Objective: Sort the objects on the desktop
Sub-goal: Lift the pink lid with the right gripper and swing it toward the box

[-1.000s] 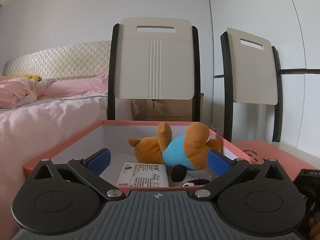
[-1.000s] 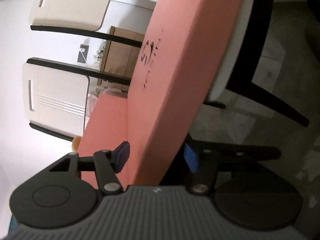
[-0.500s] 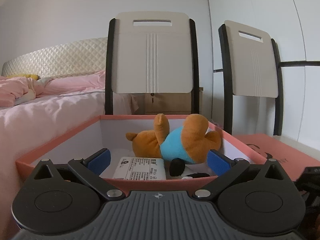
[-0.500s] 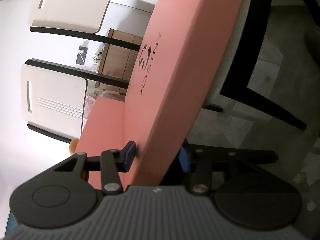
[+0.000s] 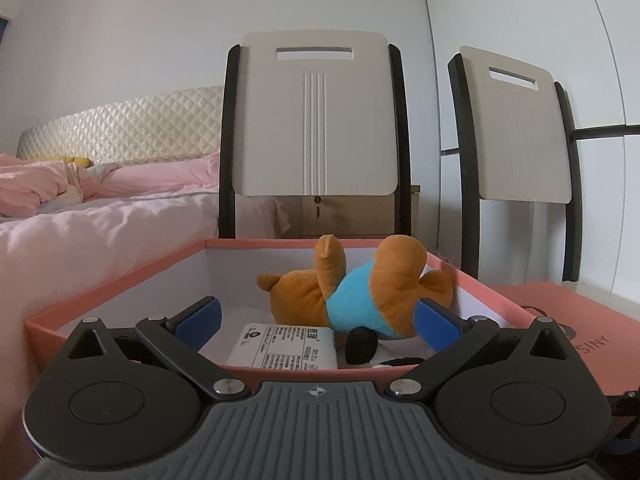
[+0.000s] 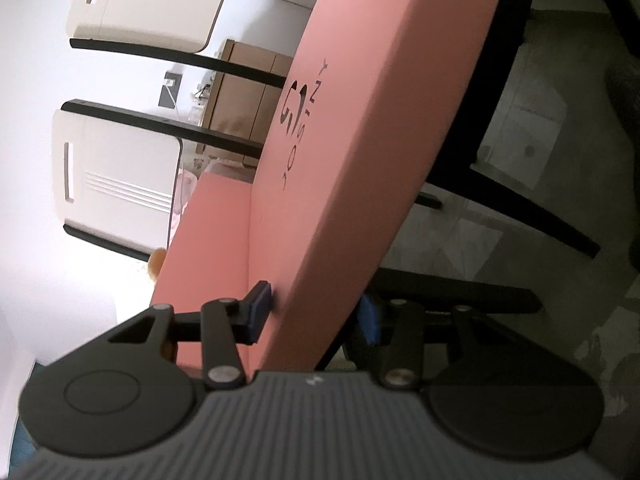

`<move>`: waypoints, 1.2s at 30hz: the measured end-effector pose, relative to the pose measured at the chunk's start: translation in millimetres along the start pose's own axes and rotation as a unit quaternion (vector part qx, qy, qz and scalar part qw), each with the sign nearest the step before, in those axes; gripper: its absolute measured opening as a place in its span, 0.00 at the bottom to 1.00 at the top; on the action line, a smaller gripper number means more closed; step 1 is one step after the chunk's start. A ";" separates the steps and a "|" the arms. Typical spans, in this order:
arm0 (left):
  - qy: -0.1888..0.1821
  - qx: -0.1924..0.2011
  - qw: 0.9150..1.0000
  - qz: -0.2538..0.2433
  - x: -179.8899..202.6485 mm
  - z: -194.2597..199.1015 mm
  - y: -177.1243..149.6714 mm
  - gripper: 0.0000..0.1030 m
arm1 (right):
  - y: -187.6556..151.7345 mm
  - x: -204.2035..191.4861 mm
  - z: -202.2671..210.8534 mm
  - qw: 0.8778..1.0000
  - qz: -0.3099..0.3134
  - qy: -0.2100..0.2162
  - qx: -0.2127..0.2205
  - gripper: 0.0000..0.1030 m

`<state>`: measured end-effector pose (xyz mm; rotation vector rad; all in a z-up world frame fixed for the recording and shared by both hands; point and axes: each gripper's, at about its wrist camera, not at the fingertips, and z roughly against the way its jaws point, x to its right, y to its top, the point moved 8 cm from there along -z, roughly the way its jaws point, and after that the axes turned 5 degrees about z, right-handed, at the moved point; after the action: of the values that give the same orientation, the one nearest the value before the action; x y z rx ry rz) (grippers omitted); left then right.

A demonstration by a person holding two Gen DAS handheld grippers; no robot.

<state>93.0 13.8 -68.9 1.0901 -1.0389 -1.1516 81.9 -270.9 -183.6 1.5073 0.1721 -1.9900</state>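
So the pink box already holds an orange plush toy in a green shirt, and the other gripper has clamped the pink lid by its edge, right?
Not quite: the plush toy wears a blue shirt, not green, as the left wrist view shows. The rest holds: it lies in the open pink box, and the right gripper is clamped on the edge of the pink lid.

The left hand-held gripper (image 5: pixel 318 316) points almost level, its blue pads wide apart and holding nothing. The right hand-held gripper (image 6: pixel 316 312) is rolled sideways, its pads closed in on a lid's (image 6: pixel 360 140) rim.
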 end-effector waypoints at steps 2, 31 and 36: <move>-0.004 0.000 1.000 0.001 1.9 -2.2 -0.1 1.00 | -1.4 -0.2 2.5 1.000 0.001 0.001 -0.005 0.46; -0.093 -0.010 0.995 0.021 19.6 35.0 -1.2 1.00 | -13.9 -1.9 31.6 0.996 0.068 0.028 -0.047 0.65; -0.112 -0.018 0.993 0.027 21.9 46.8 -2.0 1.00 | -5.6 -1.3 48.0 0.992 0.127 -0.004 -0.024 0.79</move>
<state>49.4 -13.0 -61.8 0.9136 -1.2088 -1.2646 39.6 -287.9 -167.7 1.4152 0.0241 -1.7769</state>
